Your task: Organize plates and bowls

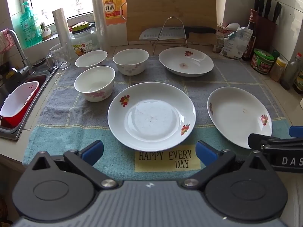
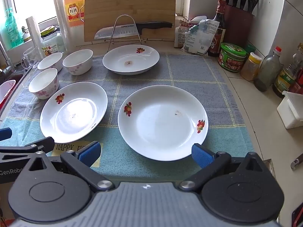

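Three white flowered plates lie apart on a grey-blue checked towel (image 1: 75, 117): a near middle plate (image 1: 151, 116), which also shows in the right wrist view (image 2: 73, 109), a near right plate (image 1: 238, 115) (image 2: 162, 122), and a far plate (image 1: 186, 61) (image 2: 130, 58). Three white bowls stand at the left: a front bowl (image 1: 94, 83) (image 2: 43, 83), a back left bowl (image 1: 91, 58) (image 2: 50, 60) and a back right bowl (image 1: 131, 61) (image 2: 78, 61). My left gripper (image 1: 149, 154) is open and empty before the middle plate. My right gripper (image 2: 145, 155) is open and empty at the right plate's near rim.
A wire rack (image 1: 170, 36) with a knife (image 2: 132, 29) and a cutting board (image 1: 170, 9) stand at the back. The sink (image 1: 19, 94) with a red-white basket is at the left. Jars and bottles (image 2: 233, 56) line the right wall. A glass mug (image 1: 58, 56) stands behind the bowls.
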{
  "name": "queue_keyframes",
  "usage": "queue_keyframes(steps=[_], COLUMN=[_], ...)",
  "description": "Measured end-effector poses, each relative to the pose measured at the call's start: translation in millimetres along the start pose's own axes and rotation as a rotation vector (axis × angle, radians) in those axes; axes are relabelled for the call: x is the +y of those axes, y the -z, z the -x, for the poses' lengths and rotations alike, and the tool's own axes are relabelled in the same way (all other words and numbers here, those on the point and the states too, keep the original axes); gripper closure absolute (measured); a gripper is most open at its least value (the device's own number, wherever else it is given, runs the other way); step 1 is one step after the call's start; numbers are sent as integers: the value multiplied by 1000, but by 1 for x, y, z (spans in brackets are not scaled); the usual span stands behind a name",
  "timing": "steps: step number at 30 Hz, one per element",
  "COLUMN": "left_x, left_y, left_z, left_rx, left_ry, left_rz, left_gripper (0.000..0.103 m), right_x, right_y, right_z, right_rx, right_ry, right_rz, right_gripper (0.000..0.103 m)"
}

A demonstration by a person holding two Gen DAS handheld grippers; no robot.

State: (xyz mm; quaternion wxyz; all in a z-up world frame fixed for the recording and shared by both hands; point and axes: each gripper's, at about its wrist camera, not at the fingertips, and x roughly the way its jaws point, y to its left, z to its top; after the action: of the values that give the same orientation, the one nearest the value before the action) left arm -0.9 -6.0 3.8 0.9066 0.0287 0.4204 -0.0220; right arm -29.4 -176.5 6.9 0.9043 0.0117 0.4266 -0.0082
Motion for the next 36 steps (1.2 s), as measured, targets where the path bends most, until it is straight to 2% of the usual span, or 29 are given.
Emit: queue_keyframes(steps=[36], left_x=[-1], left_y=[-2], left_z=[3], left_rx=[-11], left_ry=[-19], left_rz=[9], left_gripper=[1], right_x=[-1], right_y=[-1], right_z=[0], right_rx=[-3], right_ry=[-7], right_rz=[5], right_gripper=[0])
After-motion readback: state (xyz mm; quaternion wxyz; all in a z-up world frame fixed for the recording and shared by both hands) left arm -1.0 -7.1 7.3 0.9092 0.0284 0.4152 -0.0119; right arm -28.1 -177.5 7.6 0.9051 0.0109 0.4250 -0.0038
